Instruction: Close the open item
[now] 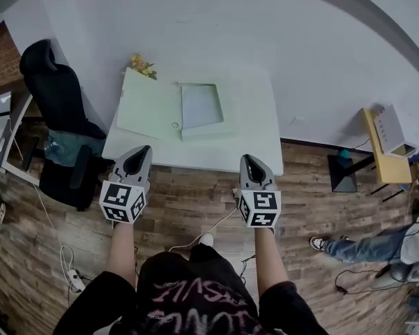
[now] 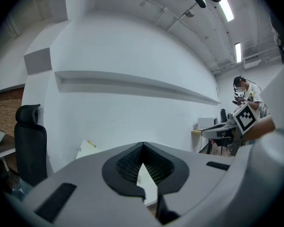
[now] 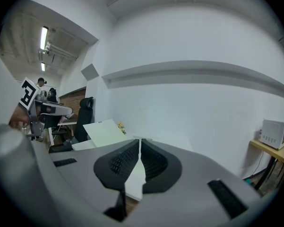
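A flat pale-green box (image 1: 201, 105) lies open on the white table (image 1: 258, 142); its lid (image 1: 150, 107) is folded out to the left and the inside is blue-grey. Both grippers hover over the table's near edge, short of the box, with nothing in them. My left gripper (image 1: 143, 149) is shut and points at the lid's near corner. My right gripper (image 1: 249, 158) is shut too, to the right of the box. In the left gripper view the shut gripper (image 2: 142, 148) partly hides the lid (image 2: 87, 149). The right gripper view shows that gripper (image 3: 140, 143) and the raised lid (image 3: 104, 132).
A black office chair (image 1: 56, 89) stands left of the table, and yellow flowers (image 1: 143, 65) lie at its far left corner. A wooden side table (image 1: 387, 149) with a white appliance (image 1: 397, 128) is at right. A person's legs (image 1: 362, 246) and floor cables with a power strip (image 1: 75, 279) lie nearby.
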